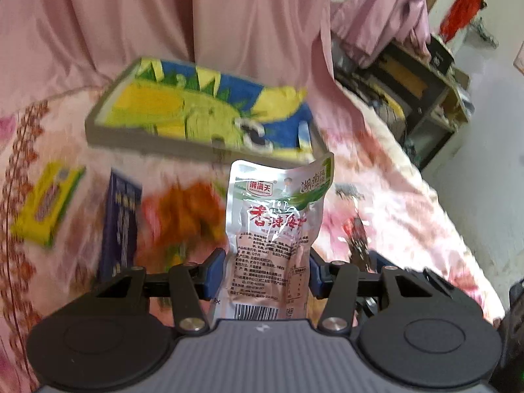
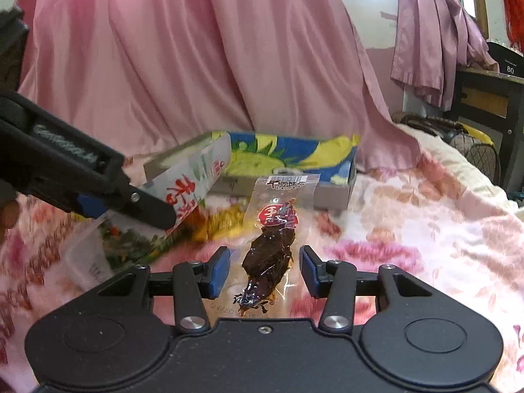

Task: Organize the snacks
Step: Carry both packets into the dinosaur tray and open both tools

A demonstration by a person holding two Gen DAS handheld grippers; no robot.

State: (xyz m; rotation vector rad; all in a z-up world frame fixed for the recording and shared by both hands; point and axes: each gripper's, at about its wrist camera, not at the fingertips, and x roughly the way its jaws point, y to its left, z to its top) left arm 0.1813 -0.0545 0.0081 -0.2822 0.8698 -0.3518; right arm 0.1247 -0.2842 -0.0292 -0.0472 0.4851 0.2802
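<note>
Grippers, two: your left gripper (image 1: 262, 271) clamps one silvery printed snack pouch (image 1: 276, 229); your right gripper (image 2: 264, 270) grasps one clear packet of dark brown meat (image 2: 275, 242). Ahead on the pink floral bedspread (image 2: 425, 229) sits one grey cardboard box with a blue-and-yellow cloth inside (image 2: 288, 160).

Silver-white foil snack pouch with red Chinese lettering and a barcode at its bottom (image 1: 278, 229) is standing upright, pinched across its lower half; sealed top edge is curling slightly. Clear plastic vacuum pack of dark brown dried meat with a red label (image 2: 275, 232) is sitting upright, sealed, white barcode strip at top. Shallow grey cardboard box lined with a blue, yellow and green printed cloth (image 1: 203, 114) is lying open on the bedspread beyond both packs, while a yellow-green flat packet (image 1: 46, 203), a dark blue flat packet (image 1: 119, 226) and a blurred orange-red packet (image 1: 183, 216) are lying flat in front of it.
</note>
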